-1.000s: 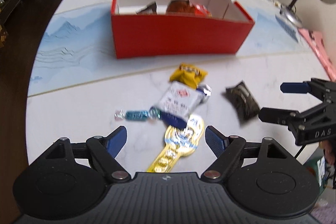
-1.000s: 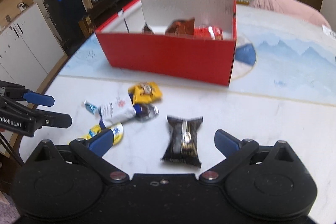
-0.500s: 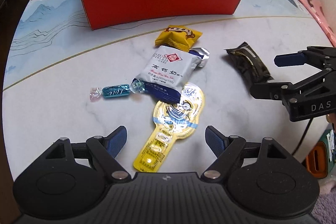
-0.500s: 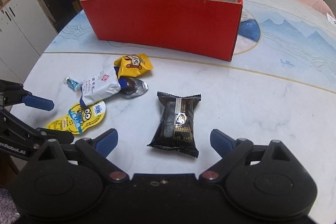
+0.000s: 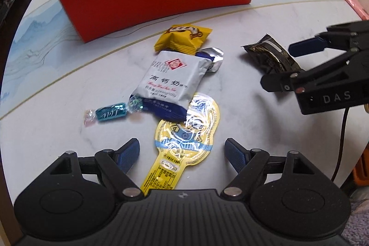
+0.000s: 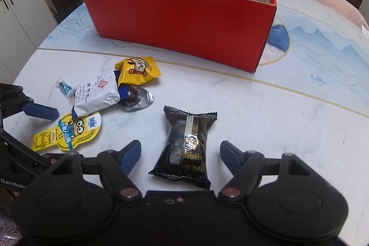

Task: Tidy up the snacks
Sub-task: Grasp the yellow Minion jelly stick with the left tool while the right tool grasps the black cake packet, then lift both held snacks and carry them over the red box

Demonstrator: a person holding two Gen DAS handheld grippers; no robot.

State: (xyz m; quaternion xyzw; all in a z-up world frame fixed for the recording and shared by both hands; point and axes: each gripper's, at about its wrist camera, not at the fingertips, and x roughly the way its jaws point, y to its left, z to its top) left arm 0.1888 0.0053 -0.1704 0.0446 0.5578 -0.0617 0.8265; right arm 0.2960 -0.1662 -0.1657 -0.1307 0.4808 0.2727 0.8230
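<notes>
Two hand-held grippers gaped wide, holding nothing: the right hand-held gripper [image 6: 180,152] straddled the black packet [image 6: 185,149] at six o'clock from the red box [image 6: 182,22]; closing squarely across its middle seemed wisest.

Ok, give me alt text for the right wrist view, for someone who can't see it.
The open right gripper straddles a black snack packet lying on a marble table. To its left lies a cluster of snacks: a yellow packet, a white pouch and a yellow cartoon sachet. Behind stands a red box.
</notes>
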